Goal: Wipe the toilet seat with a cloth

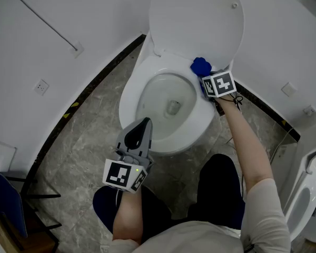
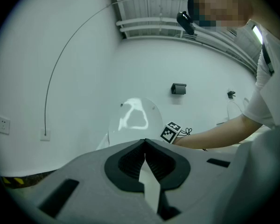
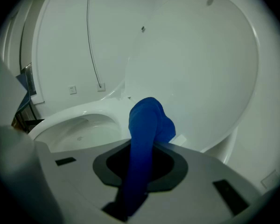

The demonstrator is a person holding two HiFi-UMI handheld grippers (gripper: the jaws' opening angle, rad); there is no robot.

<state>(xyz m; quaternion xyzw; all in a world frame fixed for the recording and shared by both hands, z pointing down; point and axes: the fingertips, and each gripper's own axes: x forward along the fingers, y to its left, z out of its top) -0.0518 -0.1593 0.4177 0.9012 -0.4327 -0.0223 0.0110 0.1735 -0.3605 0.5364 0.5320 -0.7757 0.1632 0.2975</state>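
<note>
Your right gripper (image 1: 205, 79) has its jaws pinched tight on the blue cloth (image 1: 200, 66), and a fat bunch of cloth pokes out past the tips. The cloth is on the back right part of the toilet seat (image 1: 130, 95), close under the raised lid (image 1: 197, 17). Your left gripper (image 1: 146, 122) has its jaws shut together with nothing in them. It hangs near the front of the toilet, well apart from the cloth. I think the wiping is only at its start, since the cloth sits at one end of the ring. To do it well, press the bunch flat on the seat so lots of cloth touches, not just the tip. Slide it slowly along the ring, round the front and up the other side. Squeeze hard so the cloth does not slip out and drop into the bowl (image 1: 168, 101). Tilt the right gripper low so its hard jaws do not scrape the seat. Leave the left gripper out of the way.
</note>
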